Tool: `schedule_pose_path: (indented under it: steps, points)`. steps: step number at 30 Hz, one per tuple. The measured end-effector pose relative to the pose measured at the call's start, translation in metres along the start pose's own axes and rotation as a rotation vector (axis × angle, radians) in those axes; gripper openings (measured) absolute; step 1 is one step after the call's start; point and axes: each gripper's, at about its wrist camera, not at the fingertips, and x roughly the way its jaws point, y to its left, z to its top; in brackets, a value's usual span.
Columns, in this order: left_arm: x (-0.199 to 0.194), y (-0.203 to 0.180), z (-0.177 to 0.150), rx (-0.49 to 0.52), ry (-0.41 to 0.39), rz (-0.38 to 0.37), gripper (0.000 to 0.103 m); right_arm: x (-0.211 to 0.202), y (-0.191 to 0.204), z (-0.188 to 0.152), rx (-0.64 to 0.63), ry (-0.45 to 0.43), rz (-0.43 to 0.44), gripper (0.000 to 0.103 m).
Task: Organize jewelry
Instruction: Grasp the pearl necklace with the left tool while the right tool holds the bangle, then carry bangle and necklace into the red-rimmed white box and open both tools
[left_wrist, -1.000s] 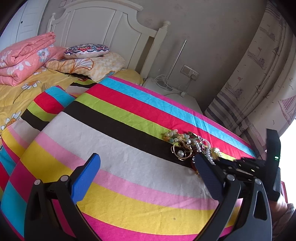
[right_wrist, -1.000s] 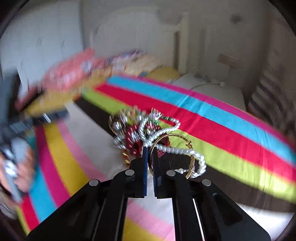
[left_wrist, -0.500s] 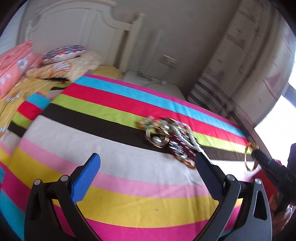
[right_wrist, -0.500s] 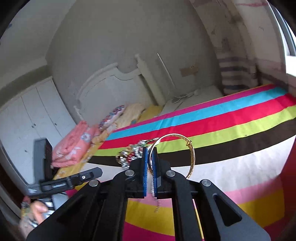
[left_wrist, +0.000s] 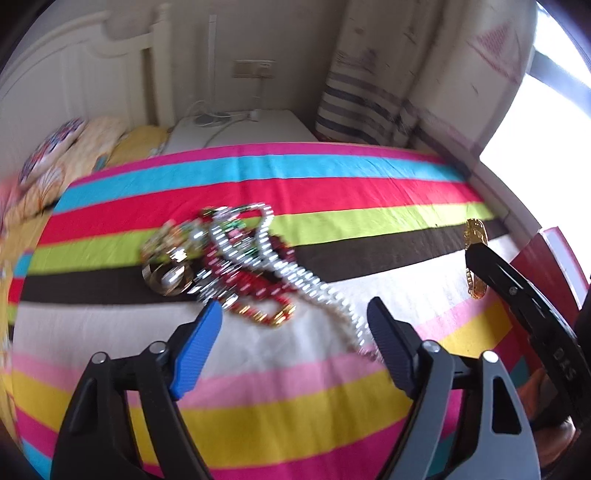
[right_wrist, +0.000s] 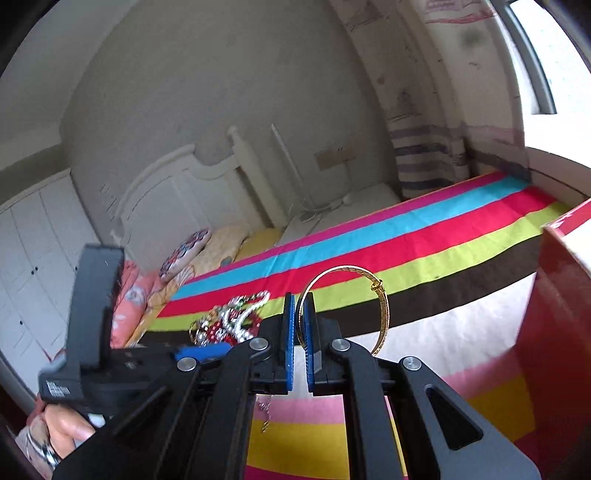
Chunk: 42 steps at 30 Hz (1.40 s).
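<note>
A tangled jewelry pile (left_wrist: 221, 254) of silver, red and gold pieces lies on the striped bedspread (left_wrist: 295, 417). A silver bead strand (left_wrist: 321, 295) trails out of it and runs between the fingers of my left gripper (left_wrist: 295, 328). The jaws are closing, and the pads are not pressing on anything. My right gripper (right_wrist: 299, 317) is shut on a thin gold bangle (right_wrist: 382, 299) and holds it upright above the bed, to the right of the pile (right_wrist: 232, 321). In the left wrist view the same bangle (left_wrist: 474, 258) hangs at the right gripper's tip.
A red box (right_wrist: 554, 325) stands at the right, close to the bangle; its corner (left_wrist: 554, 262) shows in the left wrist view too. Pillows (right_wrist: 184, 254) and a white headboard (right_wrist: 177, 206) lie at the far end. A hand (right_wrist: 66, 428) holds the left gripper.
The right gripper lifted the gold bangle out of the pile and carried it right, toward the red box. The left gripper swung in close over the pile and its jaws narrowed.
</note>
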Motion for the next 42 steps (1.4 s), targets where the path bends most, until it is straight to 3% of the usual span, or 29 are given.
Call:
schedule_pose_path:
  steps: [4, 8, 10, 13, 14, 15, 16, 20, 25, 31, 42]
  points:
    - [0.023, -0.015, 0.009, 0.012, 0.067, -0.080, 0.053, -0.001, 0.000, 0.003, 0.011, -0.004, 0.012, 0.006]
    - [0.037, -0.036, 0.002, 0.064, 0.091, -0.081, 0.047, -0.002, 0.003, 0.004, -0.002, -0.006, 0.011, 0.006]
    - [0.049, -0.046, -0.004, 0.094, 0.114, -0.046, 0.045, -0.002, 0.002, 0.003, 0.003, -0.005, 0.005, 0.006]
    - [0.054, -0.057, -0.007, 0.154, 0.076, 0.044, 0.044, -0.003, 0.002, 0.004, 0.014, -0.005, 0.005, 0.006]
    - [0.054, -0.058, -0.007, 0.151, 0.072, 0.043, 0.041, -0.003, 0.002, 0.004, 0.013, -0.004, 0.005, 0.006]
    - [0.053, -0.058, -0.007, 0.147, 0.067, 0.045, 0.017, -0.003, 0.002, 0.003, 0.011, -0.002, 0.005, 0.006]
    - [0.053, -0.058, -0.008, 0.151, 0.064, 0.066, 0.007, -0.003, 0.003, 0.003, 0.006, 0.000, 0.005, 0.006]
    - [0.037, -0.032, -0.013, 0.036, 0.026, -0.004, 0.007, -0.003, 0.010, 0.003, -0.019, 0.002, 0.012, 0.006]
    - [-0.033, 0.016, -0.006, -0.103, -0.178, -0.055, 0.007, -0.007, 0.014, 0.004, -0.011, -0.006, 0.077, 0.006]
    - [-0.117, 0.037, 0.021, -0.126, -0.364, -0.049, 0.007, -0.028, 0.032, 0.010, -0.005, -0.032, 0.171, 0.006]
    - [-0.189, 0.011, 0.043, -0.065, -0.493, -0.057, 0.007, -0.074, 0.064, 0.008, -0.061, -0.058, 0.226, 0.006]
